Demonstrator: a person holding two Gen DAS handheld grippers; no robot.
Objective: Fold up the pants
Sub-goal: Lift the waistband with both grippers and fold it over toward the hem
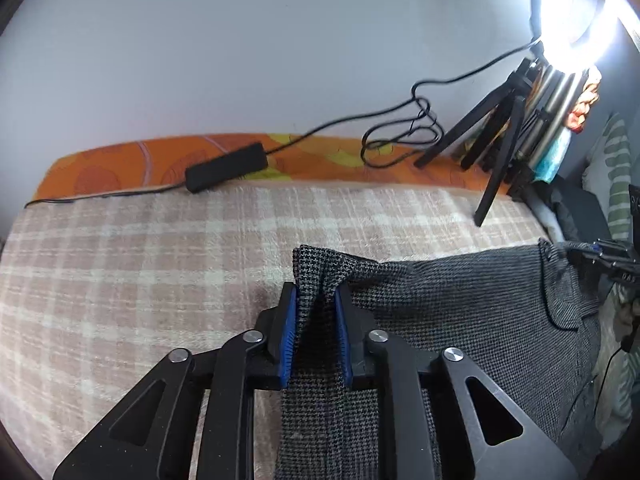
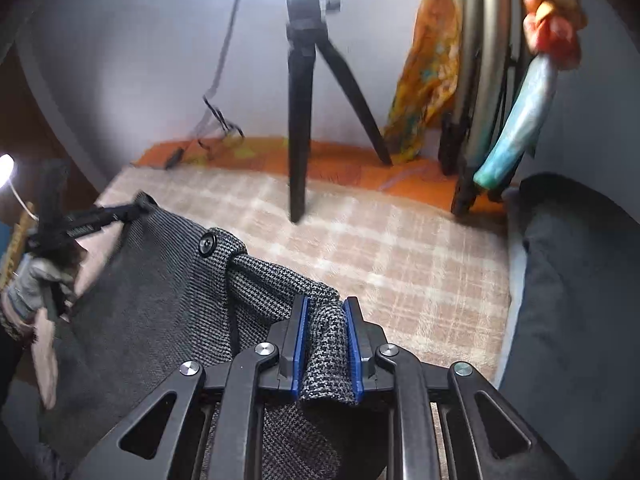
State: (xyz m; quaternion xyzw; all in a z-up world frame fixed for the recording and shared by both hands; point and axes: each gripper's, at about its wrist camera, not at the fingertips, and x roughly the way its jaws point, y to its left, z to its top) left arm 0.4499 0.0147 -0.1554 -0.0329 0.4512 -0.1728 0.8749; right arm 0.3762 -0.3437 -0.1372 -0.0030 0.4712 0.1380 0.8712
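Left gripper (image 1: pixel 316 300) clamped on grey pants (image 1: pixel 460 292) edge; right gripper (image 2: pixel 326 314) pinching bunched waistband near button (image 2: pixel 207 244); pants over plaid blanket (image 1: pixel 140 248)

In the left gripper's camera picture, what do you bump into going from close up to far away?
Left gripper pinching the pants → checked blanket → black power box on the orange sheet → grey wall.

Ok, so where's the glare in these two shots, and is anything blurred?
Left wrist view: the ring light blows out the top right corner, while the pants stay sharp. Right wrist view: glare along the top edge, the tripod and hanging cloths smeared by motion blur, the edges bent by the fisheye.
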